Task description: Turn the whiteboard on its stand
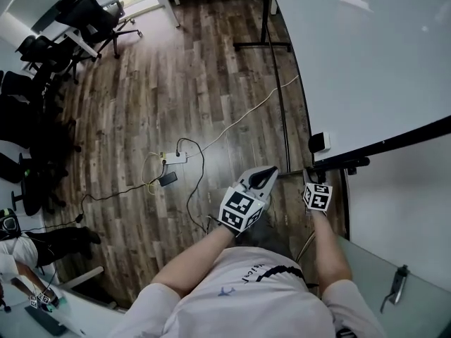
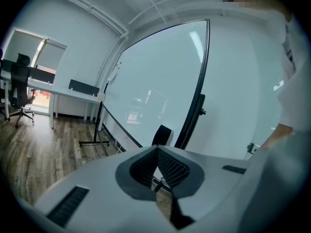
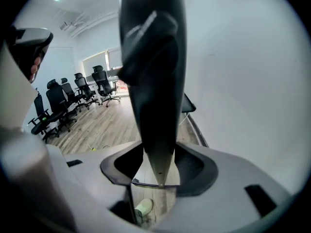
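The large whiteboard (image 1: 366, 55) fills the upper right of the head view, tilted on its black stand (image 1: 284, 111). Its dark frame edge (image 3: 150, 57) runs straight between the jaws of my right gripper (image 3: 158, 144), which grips it at the board's near corner (image 1: 312, 178). My left gripper (image 1: 266, 177) hangs just left of that corner, apart from the board, shut with nothing in it. In the left gripper view the board's pale face (image 2: 160, 91) stands ahead of the left gripper (image 2: 156, 149), with a black eraser (image 2: 162, 135) on its lower rail.
A power strip with cables (image 1: 174, 159) lies on the wooden floor left of the stand. Office chairs (image 1: 91, 16) and a desk stand at the far left. A glass-topped table (image 1: 394, 280) is at the lower right. Another person (image 1: 21, 252) sits at the lower left.
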Tool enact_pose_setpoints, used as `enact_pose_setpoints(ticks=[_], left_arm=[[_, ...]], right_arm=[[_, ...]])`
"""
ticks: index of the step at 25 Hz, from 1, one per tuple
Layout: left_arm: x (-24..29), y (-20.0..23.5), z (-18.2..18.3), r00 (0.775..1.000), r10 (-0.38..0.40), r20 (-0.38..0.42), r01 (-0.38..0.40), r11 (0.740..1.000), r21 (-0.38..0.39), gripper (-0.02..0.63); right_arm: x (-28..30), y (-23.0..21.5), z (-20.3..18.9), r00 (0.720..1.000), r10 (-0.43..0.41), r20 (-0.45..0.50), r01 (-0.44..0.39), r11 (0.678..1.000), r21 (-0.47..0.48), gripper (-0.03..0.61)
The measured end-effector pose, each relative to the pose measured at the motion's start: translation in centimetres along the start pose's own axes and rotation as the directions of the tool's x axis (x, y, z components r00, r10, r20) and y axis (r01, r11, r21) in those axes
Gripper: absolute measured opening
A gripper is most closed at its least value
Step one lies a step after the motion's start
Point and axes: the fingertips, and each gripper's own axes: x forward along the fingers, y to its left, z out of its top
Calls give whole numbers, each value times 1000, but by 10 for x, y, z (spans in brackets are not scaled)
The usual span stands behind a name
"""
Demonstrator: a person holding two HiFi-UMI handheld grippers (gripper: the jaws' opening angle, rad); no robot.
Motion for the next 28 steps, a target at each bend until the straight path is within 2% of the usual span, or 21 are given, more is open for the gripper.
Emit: enact_pose_setpoints(ticks=[3,6,11,13,16,20,28], left_arm=[[-12,-2,-10,1000,-18,-7,18,1000,-5,11],[-21,-11,-15,999,-48,-18,48,999,7,11],[-28,-22,-24,996,-80,-38,81,996,31,11],[-32,-22,-27,996,-75,-51,77,996,36,11],[-41,-26,-13,996,-74,-59,75,997,28,11],[-51,-36,8,995,-96,-41,96,995,19,11],[-79,-50,49,993,-117,7,116,993,30,11]], right_arm=[[-19,8,-18,999,-30,-21,31,999,14,196],[-40,27,-35,998,-20,-56,20,1000,-5,192],[-67,67,-21,999,32,-3,-32,999,-8,103],[-75,87,-5,996,77,32,-78,997,22,79],[-98,117,41,984,137,114,-143,989,46,64],[-137,136,93,965,155,212,-167,985,40,58],[-193,161,161,912,192,362,-214,977,19,22]])
